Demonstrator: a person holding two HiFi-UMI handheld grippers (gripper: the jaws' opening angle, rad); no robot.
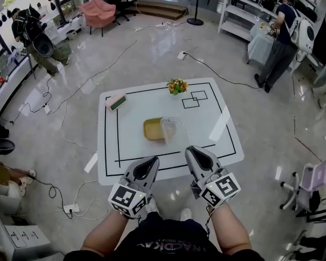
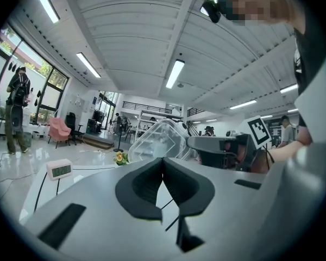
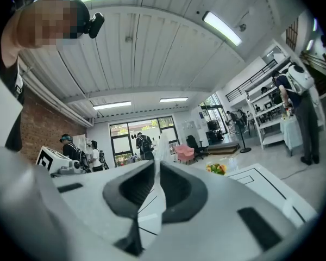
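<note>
**Hovering at the near edge, both tongs closed**

I judge this to be the approach, before any grasp. My left gripper and right gripper hang side by side over the near edge of the white table, both pointing toward the far side. Each pair of jaws is pressed together at the tips with nothing caught between them. Only the table's black lines show through the slit lower down.

The clear container sits at the middle of the table, just beyond the right gripper's tips, and its left side overlaps the yellow tray. Any grasp from here calls for spreading the jaws first. It also calls for a careful line, I think, since the see-through wall is thin and easy to misjudge.

Only the head view shows the yellow tray and how the two pieces lie together. The left gripper view shows the container as a tall, domed shell. It also shows the display face of the small clock at the far left, which is just a pink-and-green block from above. The right gripper view shows the container edge-on, as a pale sliver in line with the jaws, and I cannot tell whether the tips touch it.
</note>
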